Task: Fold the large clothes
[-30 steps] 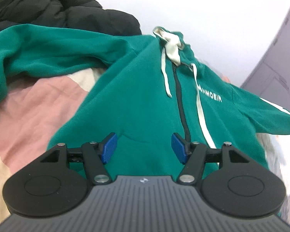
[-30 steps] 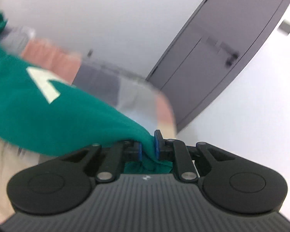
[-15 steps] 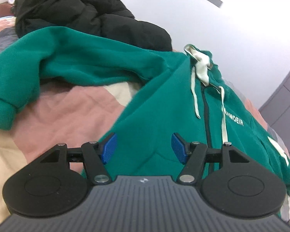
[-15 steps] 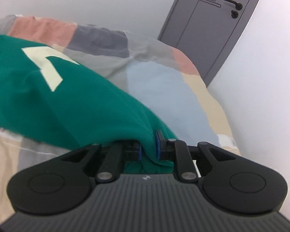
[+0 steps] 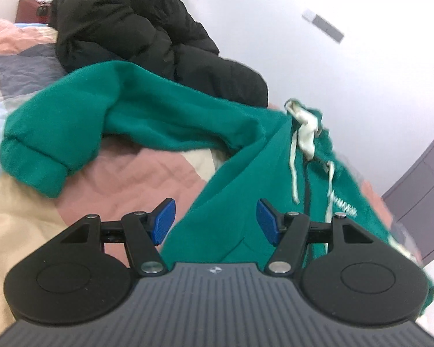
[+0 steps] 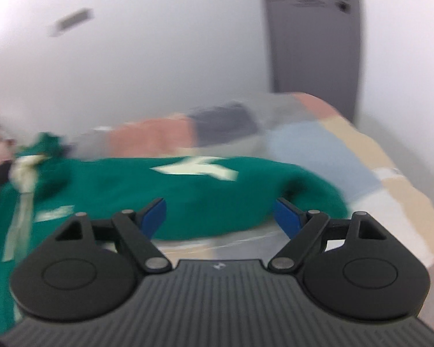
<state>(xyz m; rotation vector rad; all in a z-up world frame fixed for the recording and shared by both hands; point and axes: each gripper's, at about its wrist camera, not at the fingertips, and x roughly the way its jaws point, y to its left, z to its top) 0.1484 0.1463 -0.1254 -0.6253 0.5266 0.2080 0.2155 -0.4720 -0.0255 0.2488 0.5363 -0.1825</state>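
My left hand-held gripper point(image 5: 214, 221) is released, hovering over the hoodie point(image 5: 231, 202) hem. My right hand-held gripper point(image 6: 220, 217) is released beside the sleeve point(image 6: 205, 199). Hoodie lies spread on the bed point(image 5: 124, 182), touching a black jacket point(image 5: 136, 29).

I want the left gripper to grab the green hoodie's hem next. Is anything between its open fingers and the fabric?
Nothing visible. The left gripper is open, and the green hoodie fills the gap between its fingers with no other item in front. The black jacket lies farther back, behind the sleeve.
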